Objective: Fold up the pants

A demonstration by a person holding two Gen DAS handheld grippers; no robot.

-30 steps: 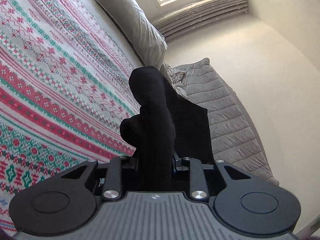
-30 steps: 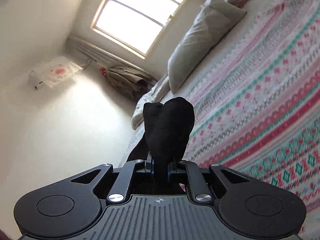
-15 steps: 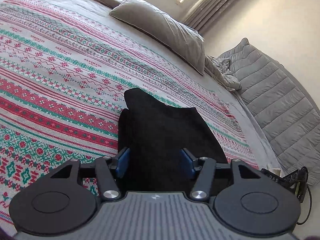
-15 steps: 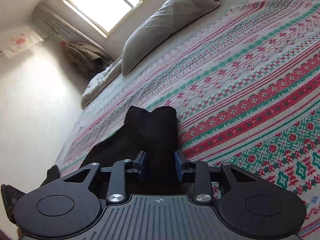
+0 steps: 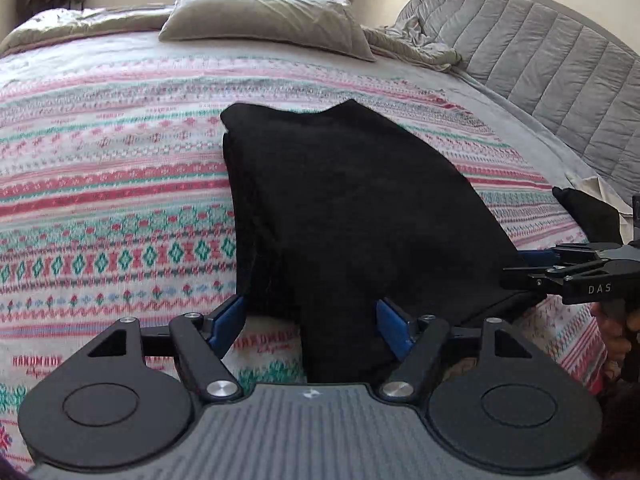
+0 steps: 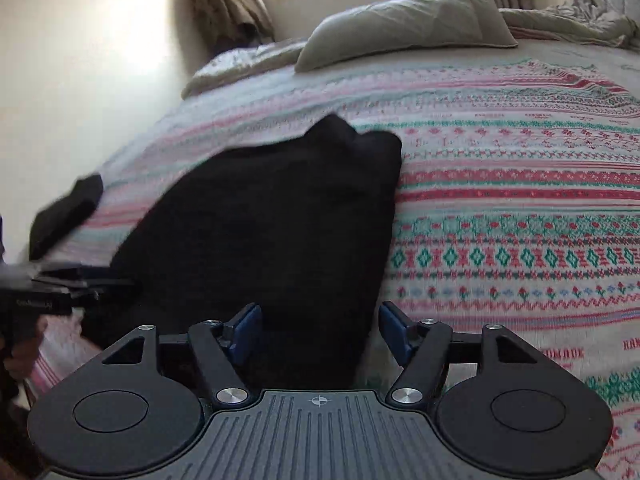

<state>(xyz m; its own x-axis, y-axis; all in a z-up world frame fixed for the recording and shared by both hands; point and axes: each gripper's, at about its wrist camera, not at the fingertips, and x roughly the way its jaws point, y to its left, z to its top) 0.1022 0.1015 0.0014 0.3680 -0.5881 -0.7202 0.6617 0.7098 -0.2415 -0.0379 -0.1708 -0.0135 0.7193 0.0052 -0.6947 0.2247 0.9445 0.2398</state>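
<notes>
Two layers at least of black pants (image 5: 352, 208), folded over and lying flat on the patterned bedspread (image 5: 112, 200), near edge toward both tools. Black cloth reaching back between each pair of blue pads, yet not pinched. Left gripper (image 5: 310, 320): spread wide, holding nothing, cloth lying loose in the gap. Right gripper (image 6: 320, 326): likewise parted, empty, the pants' right border running through the gap. Also visible in the left view, low at the garment's right side, the right gripper. Beyond, a grey pillow (image 5: 264, 20) and a quilted headboard (image 5: 540, 48), well apart from the work. Judged step: release after laying a fold down. Next, probably: draw both tools clear without dragging the top layer, then take the near edge again for another fold or smooth flat.
</notes>
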